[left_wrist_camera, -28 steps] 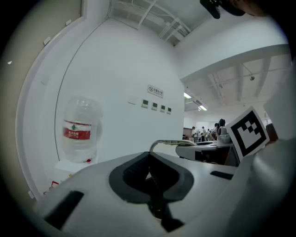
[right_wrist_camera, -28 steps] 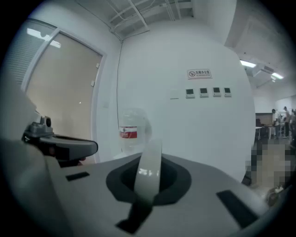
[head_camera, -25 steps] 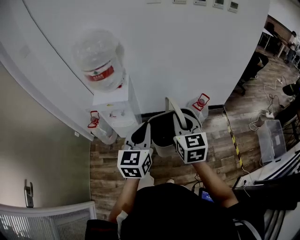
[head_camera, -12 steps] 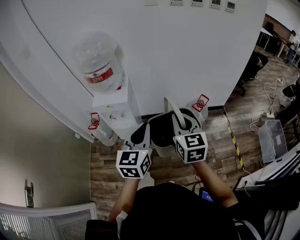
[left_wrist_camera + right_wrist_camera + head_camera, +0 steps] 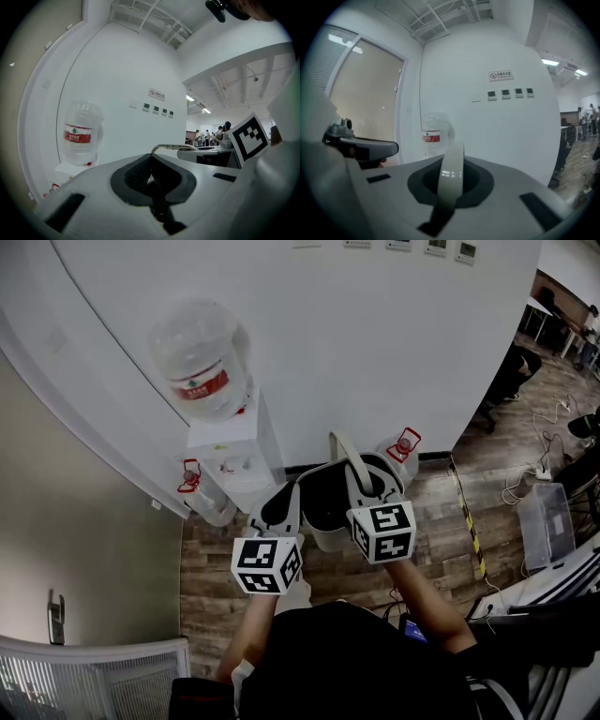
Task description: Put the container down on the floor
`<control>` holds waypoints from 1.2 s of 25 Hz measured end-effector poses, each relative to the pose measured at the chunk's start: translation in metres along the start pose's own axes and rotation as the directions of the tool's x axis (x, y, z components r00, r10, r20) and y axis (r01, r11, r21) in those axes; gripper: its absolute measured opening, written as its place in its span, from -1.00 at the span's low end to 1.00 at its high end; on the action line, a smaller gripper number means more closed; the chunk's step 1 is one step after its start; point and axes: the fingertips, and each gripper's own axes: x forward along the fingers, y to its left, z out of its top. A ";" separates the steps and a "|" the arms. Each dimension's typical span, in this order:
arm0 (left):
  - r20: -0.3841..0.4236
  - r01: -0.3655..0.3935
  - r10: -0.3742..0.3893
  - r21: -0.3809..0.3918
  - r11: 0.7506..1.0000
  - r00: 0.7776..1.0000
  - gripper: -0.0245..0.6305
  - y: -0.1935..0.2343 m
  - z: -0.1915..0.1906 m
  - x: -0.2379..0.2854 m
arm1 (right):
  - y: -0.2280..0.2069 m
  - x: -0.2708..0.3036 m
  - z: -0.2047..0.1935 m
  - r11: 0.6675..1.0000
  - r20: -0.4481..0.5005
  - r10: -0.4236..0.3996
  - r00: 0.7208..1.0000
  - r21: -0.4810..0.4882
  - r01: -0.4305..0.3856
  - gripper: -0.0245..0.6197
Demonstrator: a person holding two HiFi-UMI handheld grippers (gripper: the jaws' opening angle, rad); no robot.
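In the head view a pale bucket-like container (image 5: 322, 532) with a dark inside hangs above the wooden floor (image 5: 220, 568), between my two grippers. Its light handle (image 5: 345, 454) arches up over it. My right gripper (image 5: 362, 482) is shut on that handle; in the right gripper view the handle's pale strap (image 5: 451, 172) runs up between the closed jaws. My left gripper (image 5: 280, 509) sits at the container's left side. In the left gripper view its dark pads (image 5: 140, 174) meet, with nothing seen between them, and the handle (image 5: 172, 146) shows just beyond.
A white water dispenser (image 5: 232, 454) with a big bottle (image 5: 202, 357) stands at the wall straight ahead. Spare bottles lie on the floor to its left (image 5: 202, 504) and right (image 5: 400, 450). Yellow-black tape (image 5: 467, 521), cables and a clear box (image 5: 541, 521) are on the right.
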 end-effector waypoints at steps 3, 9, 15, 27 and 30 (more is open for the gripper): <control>-0.008 -0.005 0.005 -0.002 1.000 1.000 -0.88 0.003 -0.003 0.003 | 0.000 0.003 0.000 1.000 -0.002 0.006 1.000 -0.001 -0.006 -0.84; -0.015 -0.003 0.003 0.004 1.000 1.000 -0.88 0.008 -0.002 0.015 | -0.005 0.014 0.004 1.000 -0.003 0.016 1.000 -0.010 -0.016 -0.84; -0.011 -0.003 0.004 0.006 1.000 1.000 -0.88 0.022 0.001 0.031 | -0.004 0.039 0.010 0.999 -0.003 0.029 1.000 -0.024 -0.030 -0.84; -0.027 -0.004 0.003 -0.029 1.000 1.000 -0.88 0.090 0.010 0.096 | -0.004 0.129 0.022 0.999 -0.027 0.047 0.999 -0.014 -0.048 -0.84; -0.034 -0.003 0.002 -0.038 0.999 0.999 -0.88 0.111 0.014 0.118 | -0.007 0.157 0.025 0.999 -0.036 0.043 0.998 -0.011 -0.043 -0.84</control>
